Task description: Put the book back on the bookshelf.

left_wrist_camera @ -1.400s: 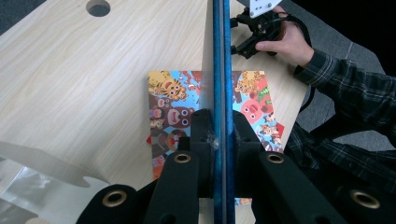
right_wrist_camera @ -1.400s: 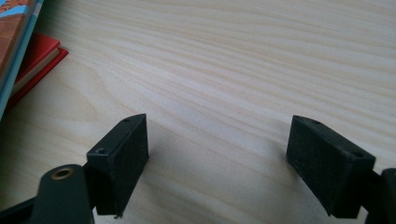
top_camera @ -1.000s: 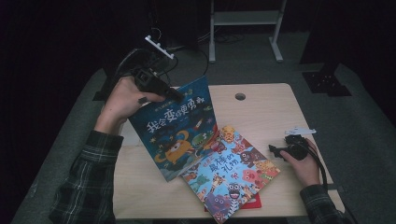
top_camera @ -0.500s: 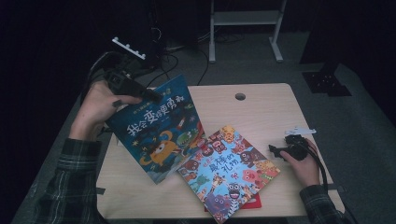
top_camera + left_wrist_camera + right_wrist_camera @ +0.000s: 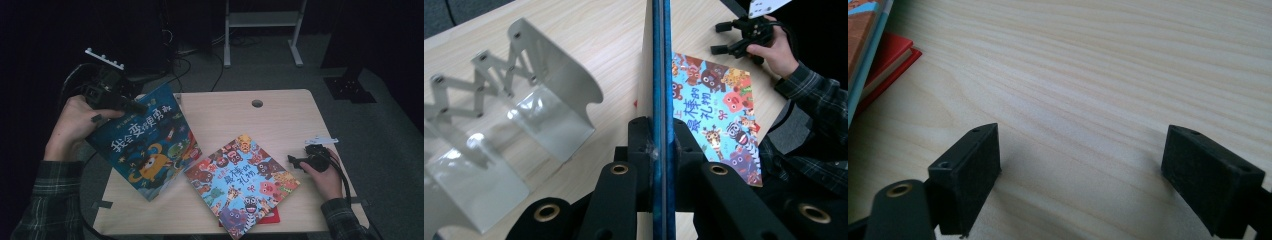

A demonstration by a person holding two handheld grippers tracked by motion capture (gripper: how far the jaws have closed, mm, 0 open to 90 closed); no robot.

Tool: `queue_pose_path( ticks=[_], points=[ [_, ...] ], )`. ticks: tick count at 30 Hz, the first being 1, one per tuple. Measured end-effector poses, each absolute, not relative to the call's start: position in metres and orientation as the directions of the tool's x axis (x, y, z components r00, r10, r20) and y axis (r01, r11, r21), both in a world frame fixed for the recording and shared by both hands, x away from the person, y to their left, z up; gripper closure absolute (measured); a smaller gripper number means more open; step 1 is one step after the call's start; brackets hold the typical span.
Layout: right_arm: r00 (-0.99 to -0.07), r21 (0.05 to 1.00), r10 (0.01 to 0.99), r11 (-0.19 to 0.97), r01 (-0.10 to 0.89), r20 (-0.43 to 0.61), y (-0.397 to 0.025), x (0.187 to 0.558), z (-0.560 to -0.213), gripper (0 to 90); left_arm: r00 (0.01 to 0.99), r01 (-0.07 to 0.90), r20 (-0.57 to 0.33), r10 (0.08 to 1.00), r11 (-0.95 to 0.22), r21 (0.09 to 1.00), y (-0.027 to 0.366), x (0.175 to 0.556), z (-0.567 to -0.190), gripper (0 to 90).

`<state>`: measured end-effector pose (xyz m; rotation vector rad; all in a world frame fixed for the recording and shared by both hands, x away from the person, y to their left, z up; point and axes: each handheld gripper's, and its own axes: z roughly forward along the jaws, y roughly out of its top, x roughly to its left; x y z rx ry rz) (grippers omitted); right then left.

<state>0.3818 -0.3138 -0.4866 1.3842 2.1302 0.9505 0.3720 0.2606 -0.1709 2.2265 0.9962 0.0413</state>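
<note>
So I've got the dark blue picture book (image 5: 145,145) pinched by its edge in my left hand-held gripper (image 5: 659,145), jaws clamped tight, book lifted and tilted over the left end of the table (image 5: 280,120). Looks like I'm mid-carry toward the metal expanding book rack (image 5: 519,115) just beside it. Next I need to stand it upright and drop it between the dividers. My right hand-held gripper (image 5: 1080,175) sits wide open, gripping nothing, near the colourful animal book (image 5: 242,182).

colourful book (image 5: 243,186): laid flat near the table's middle
red book (image 5: 883,67): beneath it
metal bookstand (image 5: 499,125): stood on the table (image 5: 280,125)
</note>
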Motion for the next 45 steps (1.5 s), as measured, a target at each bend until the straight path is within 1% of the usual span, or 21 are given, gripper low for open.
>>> queue_pose_path(
  ticks=[11, 18, 24, 34, 39, 45],
  points=[
    [-0.411, 0.738, 0.912, 0.267, 0.620, 0.015, -0.314, 0.382, -0.487, 14.9, 0.651, 0.680, -0.238, 0.720, -0.416, 0.603, 0.299, 0.360, -0.172, 82.7],
    [-0.412, 0.738, 0.911, 0.268, 0.619, 0.015, -0.314, 0.382, -0.487, 14.9, 0.599, 0.712, -0.241, 0.763, -0.370, 0.597, 0.322, 0.354, -0.176, 82.7],
    [-0.412, 0.738, 0.911, 0.268, 0.619, 0.015, -0.314, 0.382, -0.487, 14.9, 0.556, 0.732, -0.226, 0.800, -0.343, 0.589, 0.339, 0.350, -0.178, 82.7],
    [-0.412, 0.738, 0.911, 0.268, 0.619, 0.015, -0.314, 0.382, -0.487, 14.9, 0.482, 0.771, -0.242, 0.842, -0.276, 0.574, 0.373, 0.343, -0.186, 82.7],
    [-0.412, 0.738, 0.911, 0.268, 0.619, 0.014, -0.314, 0.382, -0.487, 14.9, 0.435, 0.786, -0.226, 0.871, -0.246, 0.567, 0.384, 0.344, -0.189, 82.7],
    [-0.412, 0.738, 0.911, 0.268, 0.619, 0.014, -0.314, 0.382, -0.487, 14.9, 0.384, 0.798, -0.218, 0.897, -0.204, 0.568, 0.387, 0.352, -0.194, 82.8]
  ],
)
